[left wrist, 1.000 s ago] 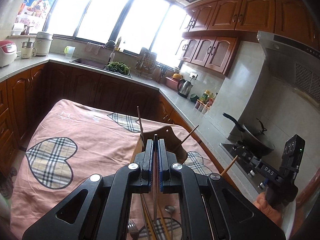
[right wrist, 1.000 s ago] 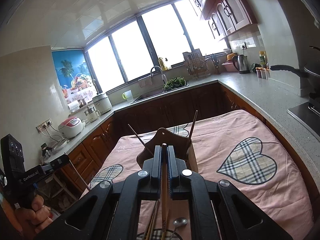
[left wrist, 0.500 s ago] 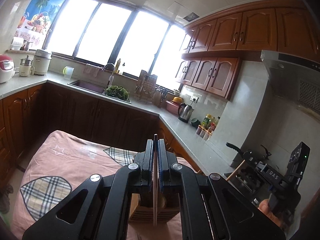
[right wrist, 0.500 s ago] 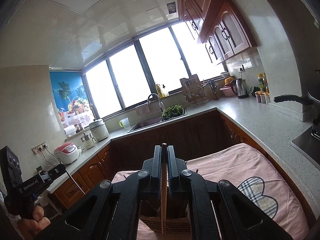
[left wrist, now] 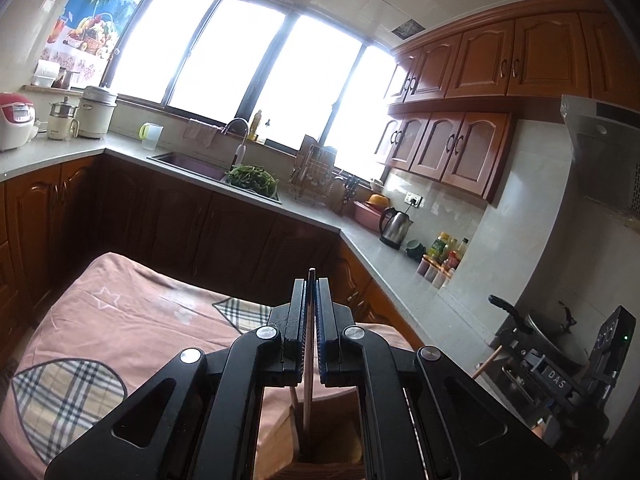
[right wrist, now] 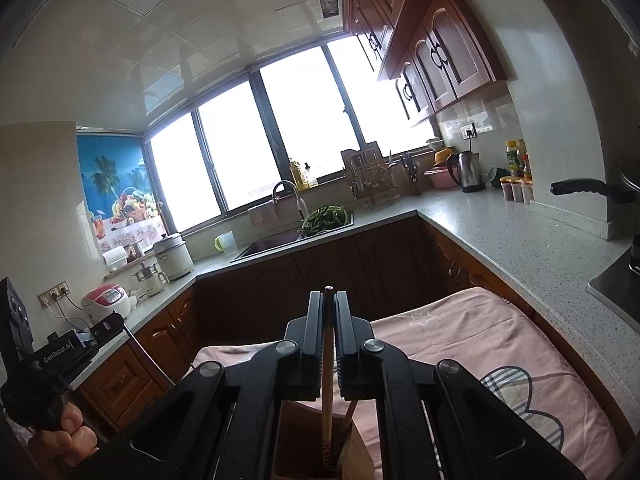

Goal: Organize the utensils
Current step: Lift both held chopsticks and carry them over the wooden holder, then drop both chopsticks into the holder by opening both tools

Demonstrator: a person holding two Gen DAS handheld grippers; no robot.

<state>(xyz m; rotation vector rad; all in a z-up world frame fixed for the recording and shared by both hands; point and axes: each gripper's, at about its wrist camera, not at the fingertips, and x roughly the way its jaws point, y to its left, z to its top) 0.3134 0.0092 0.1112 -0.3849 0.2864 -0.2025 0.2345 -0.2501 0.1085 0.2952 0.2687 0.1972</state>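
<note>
While the left wrist view faces the kitchen window, the left gripper [left wrist: 311, 292] stays clamped on a thin chopstick [left wrist: 307, 396] running toward 6 o'clock into a wooden holder [left wrist: 320, 452]; in the right wrist view, the right gripper [right wrist: 328, 308] pinches a bamboo chopstick [right wrist: 327, 400] reaching into the same holder [right wrist: 296, 432] at 6 o'clock

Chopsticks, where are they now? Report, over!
Both tongs shut, left, right, each on one chopstick. Tips over wooden holder. Nothing blocking.

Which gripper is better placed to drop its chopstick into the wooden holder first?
Probably right. The right gripper holds its chopstick with the lower end already inside the wooden holder. The left gripper's chopstick also reaches in, so the margin is slim.
</note>
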